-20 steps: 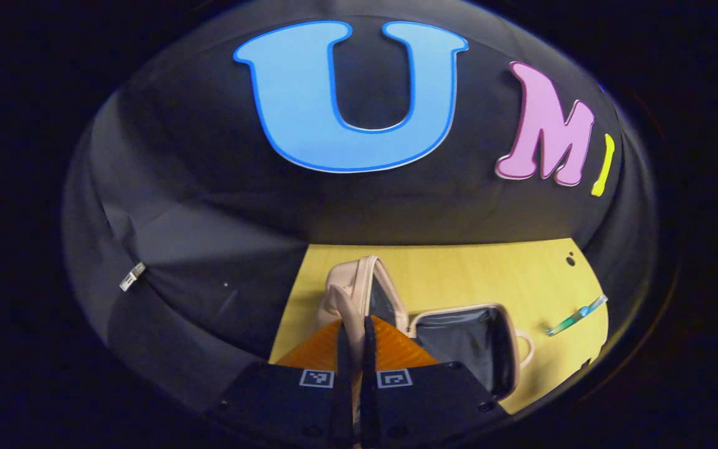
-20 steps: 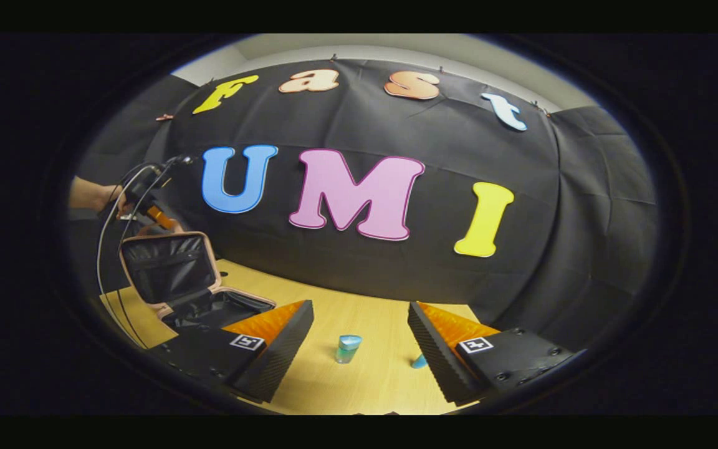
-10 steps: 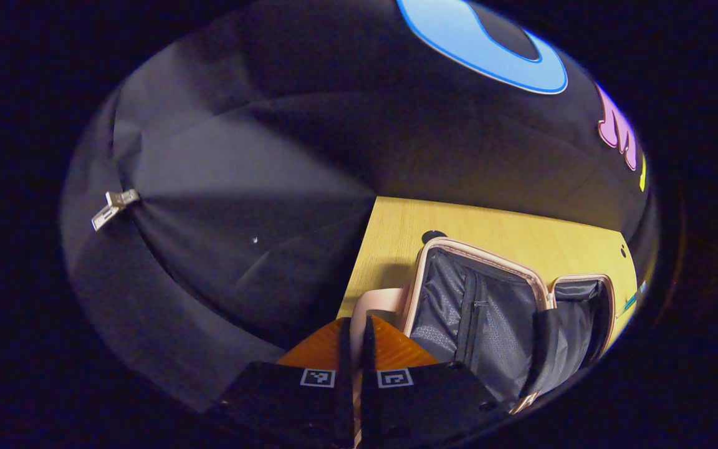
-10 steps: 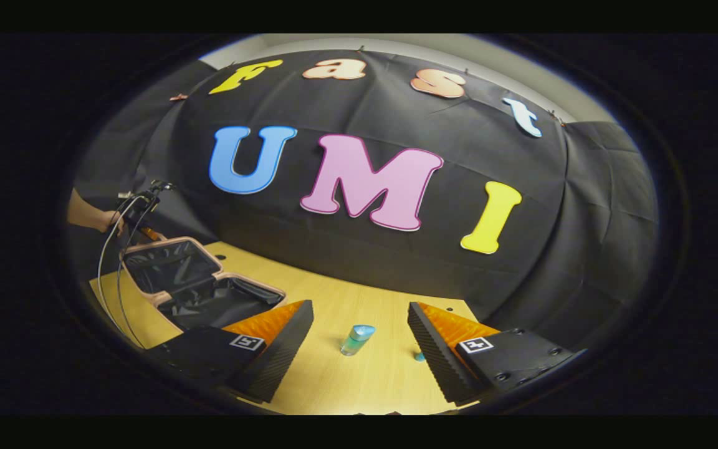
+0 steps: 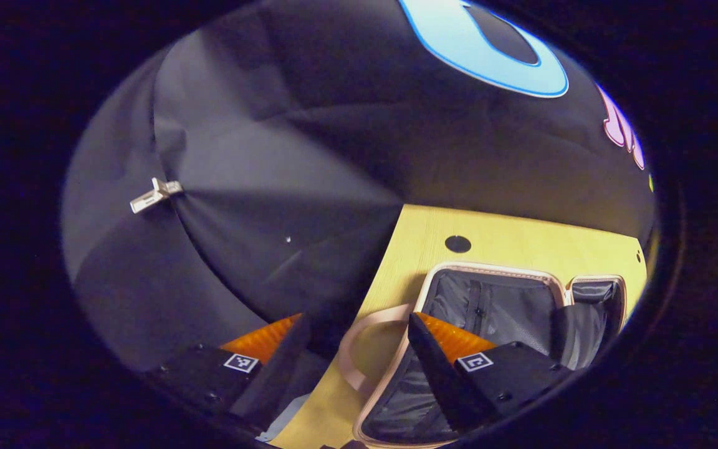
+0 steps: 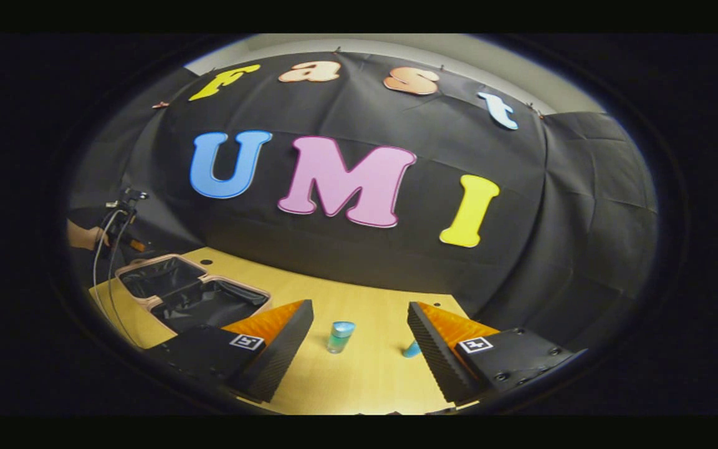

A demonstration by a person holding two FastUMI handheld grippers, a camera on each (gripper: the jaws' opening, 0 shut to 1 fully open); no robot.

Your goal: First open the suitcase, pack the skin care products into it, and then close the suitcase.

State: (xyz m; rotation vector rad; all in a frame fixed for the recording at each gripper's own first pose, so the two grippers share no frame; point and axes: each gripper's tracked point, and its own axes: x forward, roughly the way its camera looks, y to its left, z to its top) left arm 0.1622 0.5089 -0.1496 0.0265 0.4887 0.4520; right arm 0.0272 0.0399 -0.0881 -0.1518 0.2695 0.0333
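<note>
The pink suitcase (image 5: pixel 502 305) lies open and flat on the wooden table (image 5: pixel 508 240), both dark-lined halves facing up. My left gripper (image 5: pixel 356 368) is open just above its near end, with the pink handle loop (image 5: pixel 376 310) lying between the spread fingers, untouched. In the right gripper view the suitcase (image 6: pixel 191 296) is at the far left, with a hand (image 6: pixel 81 236) behind it. My right gripper (image 6: pixel 359 352) is open and low over the table. A small teal bottle with a blue cap (image 6: pixel 339 337) stands ahead between its fingers. A small blue item (image 6: pixel 412 349) is beside the right finger.
A round cable hole (image 5: pixel 457 244) sits in the table just beyond the suitcase. The black cloth wall closes the back and sides. Cables hang from the far gripper at the table's left edge. Bare tabletop (image 6: pixel 371 374) lies around the bottle.
The left gripper has opened and let go of the suitcase handle. The lid has swung down from upright to flat on the table. The right gripper has barely shifted.
</note>
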